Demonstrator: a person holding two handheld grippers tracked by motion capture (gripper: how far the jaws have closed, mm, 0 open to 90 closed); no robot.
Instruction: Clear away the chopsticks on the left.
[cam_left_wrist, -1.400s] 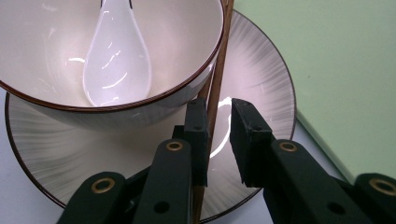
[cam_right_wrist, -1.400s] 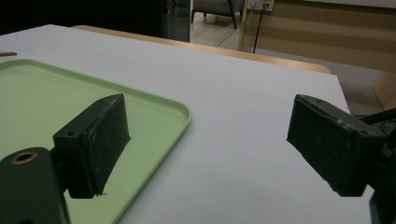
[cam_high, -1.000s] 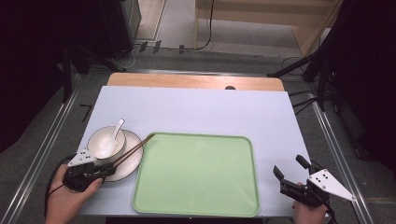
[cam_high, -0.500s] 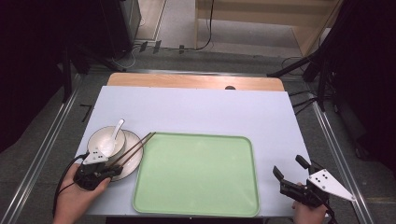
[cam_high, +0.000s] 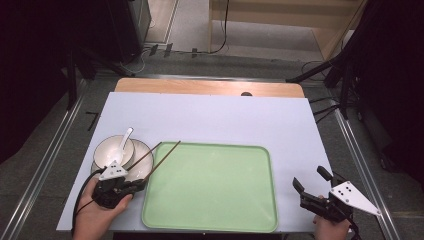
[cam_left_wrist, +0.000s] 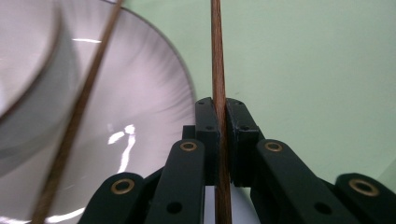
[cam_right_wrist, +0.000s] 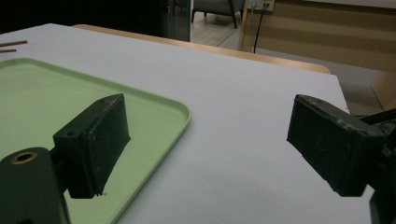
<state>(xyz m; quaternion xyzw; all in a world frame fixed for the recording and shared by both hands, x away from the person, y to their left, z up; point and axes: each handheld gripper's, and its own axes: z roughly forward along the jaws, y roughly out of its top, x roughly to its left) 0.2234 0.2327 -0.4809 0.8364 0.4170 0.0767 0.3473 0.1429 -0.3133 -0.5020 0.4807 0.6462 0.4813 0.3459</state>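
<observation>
My left gripper is at the table's front left, between a white plate and a green tray. It is shut on one brown chopstick, which slants up and right with its tip over the tray's left rim. In the left gripper view the pads clamp that chopstick from both sides. The second chopstick lies loose across the plate. A white bowl with a white spoon sits on the plate. My right gripper rests open at the front right, nothing between its fingers.
The tray holds nothing and takes up the front middle of the white table cover. A strip of wooden tabletop shows at the far edge. Metal rails run along both sides of the table.
The left gripper has moved right, toward the tray, carrying one chopstick away from the other. The two chopsticks lay together a second ago and are now spread apart. The right gripper stayed put.
</observation>
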